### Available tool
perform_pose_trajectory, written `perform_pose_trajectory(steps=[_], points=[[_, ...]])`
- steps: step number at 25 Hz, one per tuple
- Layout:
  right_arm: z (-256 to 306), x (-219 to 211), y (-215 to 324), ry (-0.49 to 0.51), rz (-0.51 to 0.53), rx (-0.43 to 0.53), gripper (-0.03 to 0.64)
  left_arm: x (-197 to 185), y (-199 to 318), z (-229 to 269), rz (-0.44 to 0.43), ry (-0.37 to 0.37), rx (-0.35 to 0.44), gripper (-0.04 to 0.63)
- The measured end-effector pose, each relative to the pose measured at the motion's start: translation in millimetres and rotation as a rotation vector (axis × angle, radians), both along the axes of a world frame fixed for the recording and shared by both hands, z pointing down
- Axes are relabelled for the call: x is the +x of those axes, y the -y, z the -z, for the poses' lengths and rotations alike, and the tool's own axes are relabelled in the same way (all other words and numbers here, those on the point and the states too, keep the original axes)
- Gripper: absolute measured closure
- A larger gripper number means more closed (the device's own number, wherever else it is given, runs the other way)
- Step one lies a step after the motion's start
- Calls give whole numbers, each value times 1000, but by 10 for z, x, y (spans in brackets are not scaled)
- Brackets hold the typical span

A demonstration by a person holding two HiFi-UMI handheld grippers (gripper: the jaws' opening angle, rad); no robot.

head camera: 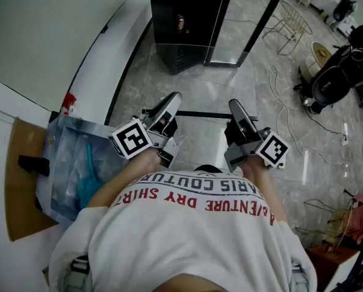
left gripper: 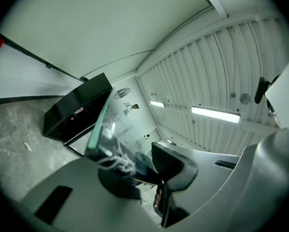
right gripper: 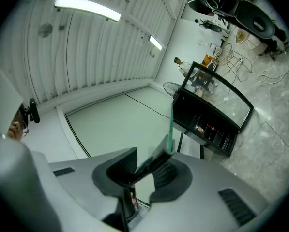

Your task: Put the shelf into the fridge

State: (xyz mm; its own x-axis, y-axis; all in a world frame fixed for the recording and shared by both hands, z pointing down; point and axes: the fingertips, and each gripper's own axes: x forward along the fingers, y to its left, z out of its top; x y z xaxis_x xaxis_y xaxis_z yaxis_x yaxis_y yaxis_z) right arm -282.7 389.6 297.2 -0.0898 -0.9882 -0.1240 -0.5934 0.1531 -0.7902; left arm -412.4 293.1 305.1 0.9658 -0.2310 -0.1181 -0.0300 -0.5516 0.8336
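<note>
We carry the shelf (head camera: 196, 113) by its two side edges. The left gripper (head camera: 168, 109) has its jaws drawn narrow and pinched on the left edge of the glass. The right gripper (head camera: 239, 113) is clamped the same way on the right edge. Glass is slick and the bite on each side looks shallow, so we would hold an even squeeze and avoid pulling the two sides apart or twisting one against the other.

The pane hangs flat between the grippers above the floor (head camera: 199, 84), with its dark trim on the far side. We judge that the trim should go in first. We would hold both sides at one height so the pane stays level as we walk.

A cable (head camera: 280, 99) lies loose on the floor to our right, so the straight path ahead is the safer one.

The fridge (head camera: 181, 23) stands well apart from us by the wall with its door (head camera: 239, 23) swung open. Once there, we would square the pane to the opening before sliding it in, so that neither corner strikes the cabinet or the door.

Both grippers sit low in front of the body, side by side, with their marker cubes (head camera: 131, 139) nearest us. The jaws point forward at the fridge, roughly level and tipped a touch upward. Each gripper looks rolled onto its side, so its jaws seem to take the pane from above and below.
</note>
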Motion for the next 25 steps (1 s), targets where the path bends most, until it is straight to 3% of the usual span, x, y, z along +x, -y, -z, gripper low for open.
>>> perform_pose_trajectory(steps=[16, 25], points=[[-5, 65, 101, -14, 12, 12, 541, 52, 78, -26, 7, 10, 14, 502], [-86, 518, 389, 19, 31, 8, 541, 490, 343, -112, 14, 34, -7, 500]])
